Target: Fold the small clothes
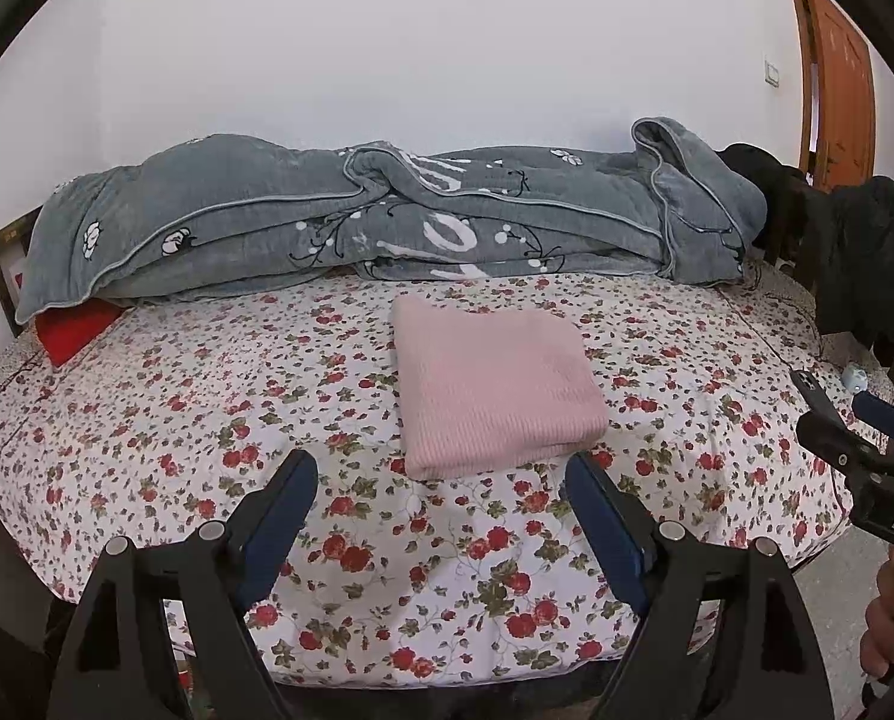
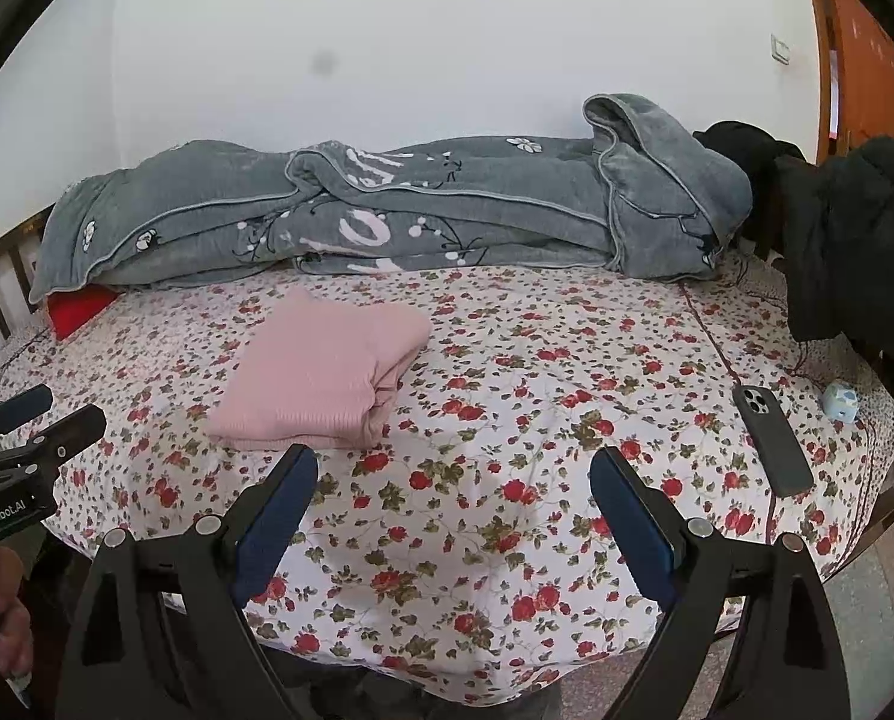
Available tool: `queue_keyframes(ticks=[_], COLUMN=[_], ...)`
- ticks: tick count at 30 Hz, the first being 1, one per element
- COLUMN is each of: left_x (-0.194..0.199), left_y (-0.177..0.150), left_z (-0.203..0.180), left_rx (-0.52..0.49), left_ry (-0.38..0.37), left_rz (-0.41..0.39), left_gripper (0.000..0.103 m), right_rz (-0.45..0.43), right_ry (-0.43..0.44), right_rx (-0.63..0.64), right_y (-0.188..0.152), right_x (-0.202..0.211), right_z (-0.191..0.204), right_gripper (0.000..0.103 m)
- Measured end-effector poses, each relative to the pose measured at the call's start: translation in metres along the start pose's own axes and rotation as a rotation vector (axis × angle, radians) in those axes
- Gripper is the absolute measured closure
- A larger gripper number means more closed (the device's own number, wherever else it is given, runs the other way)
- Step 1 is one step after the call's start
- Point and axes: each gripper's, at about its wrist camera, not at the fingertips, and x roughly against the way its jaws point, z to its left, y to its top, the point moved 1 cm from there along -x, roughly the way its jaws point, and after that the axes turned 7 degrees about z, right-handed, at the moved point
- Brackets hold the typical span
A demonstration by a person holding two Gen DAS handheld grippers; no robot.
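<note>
Pink ribbed knit garment [image 1: 495,384] lies folded square, mid flowery bedsheet [image 1: 207,420]; looks finished. Left tongs [image 1: 441,507] and right tongs [image 2: 454,501] hover spread wide, empty, just short of it.

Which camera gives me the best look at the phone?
Right wrist: the phone lies whole on the bedsheet, camera lenses visible, near the bed's right edge. Left wrist shows only its top end; the right gripper covers the rest.

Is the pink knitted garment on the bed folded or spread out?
Folded. The pink knitted garment lies as a compact rectangle on the floral bedsheet, with stacked layers visible along its right edge.
</note>
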Motion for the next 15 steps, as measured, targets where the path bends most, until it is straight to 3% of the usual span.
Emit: queue_keyframes(ticks=[15], left_x=[0.0013], left_y=[0.0007], left_z=[-0.0002], left_rx=[-0.001], left_ry=[-0.001], left_rz=[-0.004], left_gripper=[0.019], right_rz=[-0.009], right_ry=[0.007], right_rx=[-0.007], right_y=[0.0001], right_x=[0.0037], right_z=[-0.0016], right_gripper=[0.012])
